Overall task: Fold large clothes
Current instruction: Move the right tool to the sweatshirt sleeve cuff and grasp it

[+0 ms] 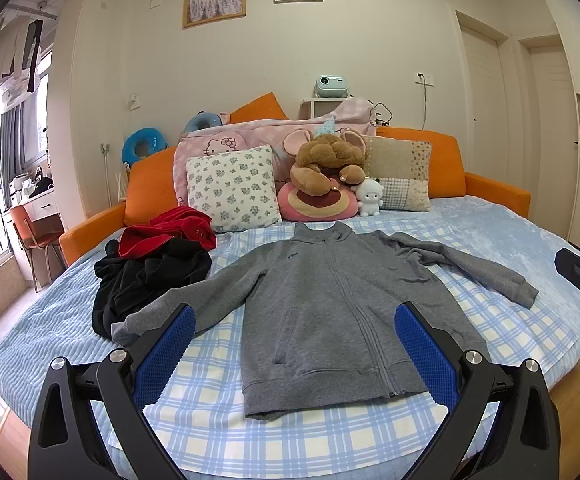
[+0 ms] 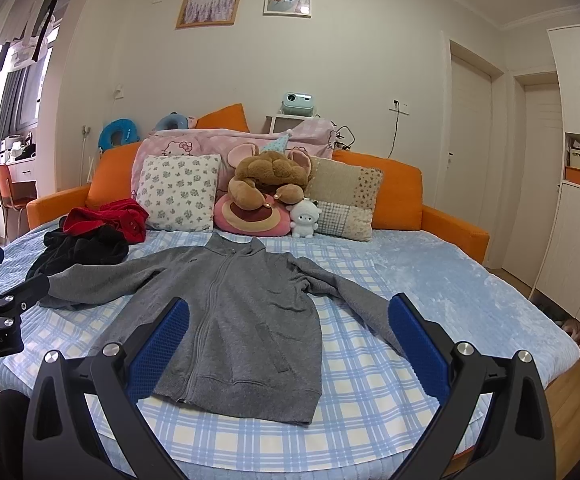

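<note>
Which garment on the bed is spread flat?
The grey zip jacket, sleeves out on the checked sheet. The red garment and black garment lie crumpled together.

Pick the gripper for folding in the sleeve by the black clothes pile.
Left. The left gripper is open, and that sleeve's cuff lies just past its left finger, against the black clothes. The right gripper sits toward the grey zip jacket's opposite sleeve.

Jacket (image 1: 330, 304) on bed (image 1: 510, 240), clothes pile (image 1: 150, 264) left.
</note>
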`<state>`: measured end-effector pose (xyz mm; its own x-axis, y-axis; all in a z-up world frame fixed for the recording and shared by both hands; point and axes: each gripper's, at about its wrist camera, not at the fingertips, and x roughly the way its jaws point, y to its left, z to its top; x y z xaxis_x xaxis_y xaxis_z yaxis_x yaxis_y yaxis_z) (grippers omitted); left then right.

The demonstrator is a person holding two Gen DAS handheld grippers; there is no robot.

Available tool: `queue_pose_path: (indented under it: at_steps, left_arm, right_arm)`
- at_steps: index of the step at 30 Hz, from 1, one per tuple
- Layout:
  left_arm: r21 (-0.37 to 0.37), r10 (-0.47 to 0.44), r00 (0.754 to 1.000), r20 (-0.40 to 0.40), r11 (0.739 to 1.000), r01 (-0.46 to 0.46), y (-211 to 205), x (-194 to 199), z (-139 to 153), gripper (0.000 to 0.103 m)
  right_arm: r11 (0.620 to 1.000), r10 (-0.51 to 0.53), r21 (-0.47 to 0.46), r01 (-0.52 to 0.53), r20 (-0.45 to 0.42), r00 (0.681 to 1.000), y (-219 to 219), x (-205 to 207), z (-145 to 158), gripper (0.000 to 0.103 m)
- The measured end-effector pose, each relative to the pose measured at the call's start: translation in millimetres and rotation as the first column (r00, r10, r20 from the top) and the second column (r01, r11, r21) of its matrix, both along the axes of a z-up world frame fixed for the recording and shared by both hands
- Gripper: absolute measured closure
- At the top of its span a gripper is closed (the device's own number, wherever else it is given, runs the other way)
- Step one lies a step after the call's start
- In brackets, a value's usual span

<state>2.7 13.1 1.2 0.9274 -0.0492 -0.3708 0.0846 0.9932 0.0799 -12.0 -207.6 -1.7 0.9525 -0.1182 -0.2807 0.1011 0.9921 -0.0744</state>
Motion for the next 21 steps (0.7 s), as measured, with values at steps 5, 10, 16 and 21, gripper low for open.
queue_pose_path:
  at_steps: [5,10,16,21]
  left_arm:
    - [-0.001,0.0,1.0,-0.002,1.0,0.0,-0.5,0.8,0.1,0.002]
    - [-0.003,-0.002,1.0,-0.003,1.0,0.002,-2.2,1.1,-0.3,0.002]
    - [0.028,-0.054,0.998,-0.017,0.998,0.055,-21.2,24.3,-0.3,0.002]
    - [0.12,-0.126,0.992,-0.001,0.985,0.125,-63.3,54.6,5.6,0.002]
  right_arm:
    - [1.0,-0.001,-0.002,0.001,0.0,1.0,0.6,1.1,-1.8,0.004]
    - [1.0,0.0,-0.003,0.0,-0.001,1.0,0.8,1.3,-1.9,0.004]
    - [1.0,-0.01,-0.002,0.01,-0.018,1.0,-3.8,9.0,-6.3,0.004]
    - [0.999,-0.044,0.017,0.044,-0.028,0.999,-22.8,24.0,-4.8,0.005]
